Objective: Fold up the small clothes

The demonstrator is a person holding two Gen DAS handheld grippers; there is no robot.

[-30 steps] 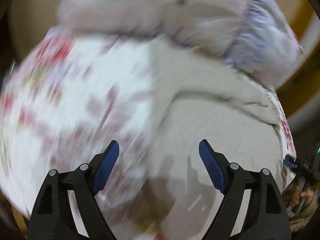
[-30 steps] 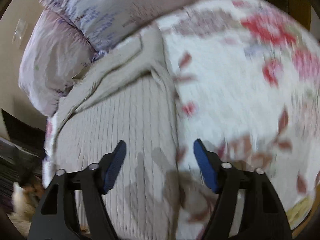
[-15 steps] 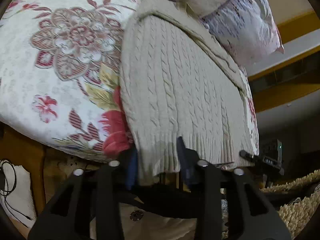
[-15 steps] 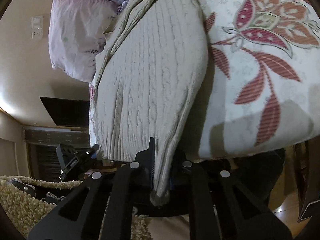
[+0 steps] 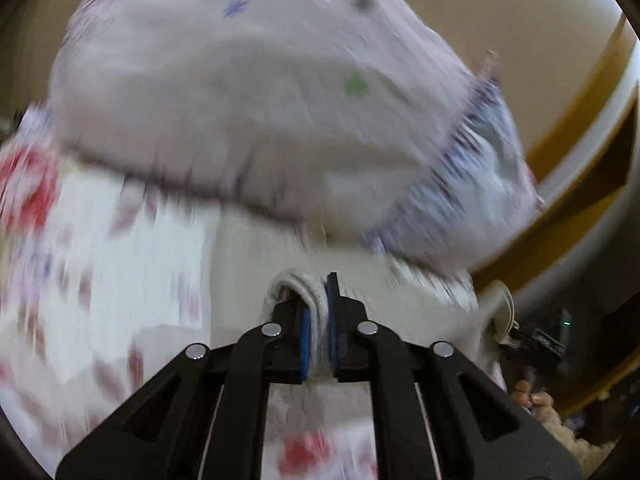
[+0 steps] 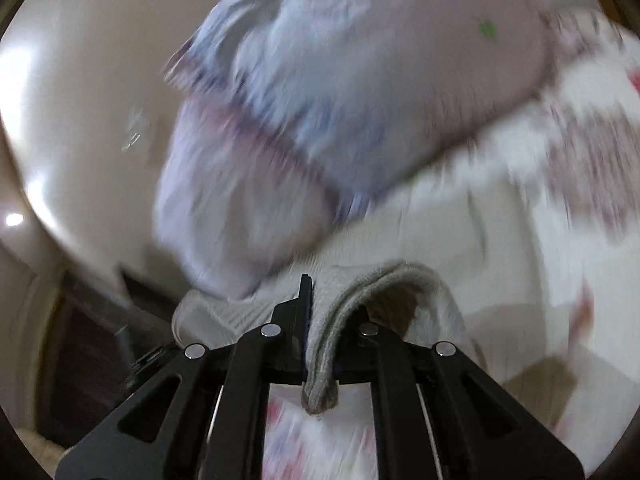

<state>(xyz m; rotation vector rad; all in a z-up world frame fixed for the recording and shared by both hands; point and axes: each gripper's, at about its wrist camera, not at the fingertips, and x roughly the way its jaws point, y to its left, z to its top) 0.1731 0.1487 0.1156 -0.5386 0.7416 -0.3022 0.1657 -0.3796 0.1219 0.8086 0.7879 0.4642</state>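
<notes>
**Both grippers clamped on the sweater hem**

The left gripper [image 5: 318,332] is nearly closed, its blue pads [image 5: 305,334] pinching a folded edge of the beige sweater [image 5: 296,292]. The knit loops up just ahead of the fingertips and hangs down between the two arms toward the camera. Beyond the loop, more of the sweater lies spread on the floral bedspread [image 5: 100,280], which stretches off to the gripper's left and shows again below it. Ahead and above, a pale lilac pillow [image 5: 240,92] fills most of the view, blurred by motion. To the far right of this gripper, part of the other device and some fingers of a hand [image 5: 534,396] show at the frame edge.

The right gripper [image 6: 320,336] is likewise nearly shut on the sweater [image 6: 352,292]. A thick fold of ribbed knit is squeezed between its fingers, arches up just ahead and to the right of the tips, and a short end droops toward the camera. The pillow [image 6: 360,100] sits ahead and above; the bedspread [image 6: 560,200] runs to the right. A beige wall [image 6: 80,100] lies to the left. Both views are smeared, so finer detail cannot be told.
</notes>
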